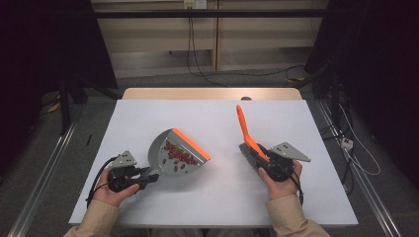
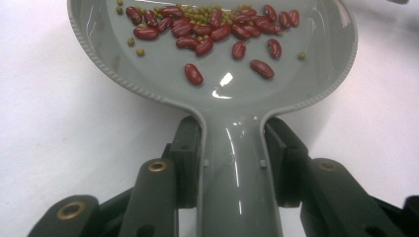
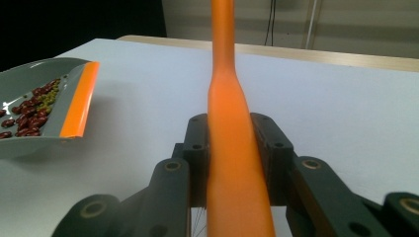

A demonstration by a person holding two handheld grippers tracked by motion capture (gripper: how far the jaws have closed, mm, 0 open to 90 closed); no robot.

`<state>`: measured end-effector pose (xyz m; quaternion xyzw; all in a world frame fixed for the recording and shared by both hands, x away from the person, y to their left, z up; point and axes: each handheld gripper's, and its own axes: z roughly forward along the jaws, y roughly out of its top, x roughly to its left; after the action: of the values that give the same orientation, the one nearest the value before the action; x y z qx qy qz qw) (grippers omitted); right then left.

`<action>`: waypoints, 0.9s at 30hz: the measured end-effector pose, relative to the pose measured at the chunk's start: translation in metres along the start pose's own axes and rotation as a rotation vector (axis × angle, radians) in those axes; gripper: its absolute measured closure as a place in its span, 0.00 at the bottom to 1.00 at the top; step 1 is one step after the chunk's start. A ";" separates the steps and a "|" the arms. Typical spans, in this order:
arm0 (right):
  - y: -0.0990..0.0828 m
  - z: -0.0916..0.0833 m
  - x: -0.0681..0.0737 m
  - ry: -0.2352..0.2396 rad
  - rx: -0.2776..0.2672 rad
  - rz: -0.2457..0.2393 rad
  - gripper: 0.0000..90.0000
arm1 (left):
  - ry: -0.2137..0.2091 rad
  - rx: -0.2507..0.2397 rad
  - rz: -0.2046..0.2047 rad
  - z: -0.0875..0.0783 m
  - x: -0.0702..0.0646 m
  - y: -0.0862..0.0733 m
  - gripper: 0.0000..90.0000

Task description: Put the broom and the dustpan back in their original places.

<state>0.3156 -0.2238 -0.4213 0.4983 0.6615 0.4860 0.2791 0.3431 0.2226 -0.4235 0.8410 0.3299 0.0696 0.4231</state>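
L gripper [image 1: 150, 177] clamped on the handle of the grey dustpan [image 1: 170, 160] — jaws closed tight on both sides of the handle, clear in the left gripper view, pads [image 2: 187, 148] pressed on the handle's flanks. Pan sits left of centre on the white table [image 1: 217, 197], orange lip [image 1: 191, 143] on its far-right edge, facing the brush. Looks slightly raised at the lip end in the right gripper view, can't tell for sure.

Pan contents: red kidney beans [image 2: 212, 32] plus small green beans [image 2: 197, 17], bunched towards the lip end, a few strays nearer the handle.

R gripper [image 1: 258, 157] closed on the orange brush [image 1: 245, 129] — jaws squeezing the wide part of the orange handle, seen in the right gripper view, pads [image 3: 197, 148] touching both sides. Handle tip points away from the person, tilted up and a bit left; grey bristle end [image 1: 247, 152] sits low, just beside the gripper, near the table surface. Brush is right of centre, well apart from the pan.

Both hands at the near table edge, L hand [image 1: 111, 190] and R hand [image 1: 281, 183], beige sleeves.
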 end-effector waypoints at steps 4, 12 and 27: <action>0.000 -0.003 -0.005 -0.015 -0.002 0.003 0.79 | 0.023 -0.012 -0.013 0.000 0.003 -0.001 0.70; -0.003 -0.006 -0.014 -0.037 0.001 0.006 0.79 | 0.067 -0.012 -0.041 -0.003 0.009 -0.001 0.70; -0.006 -0.018 -0.039 -0.107 0.000 0.029 0.79 | 0.113 -0.007 -0.085 -0.002 0.018 -0.005 0.70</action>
<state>0.3113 -0.2671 -0.4243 0.5330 0.6385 0.4627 0.3068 0.3545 0.2368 -0.4289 0.8194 0.3886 0.1001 0.4092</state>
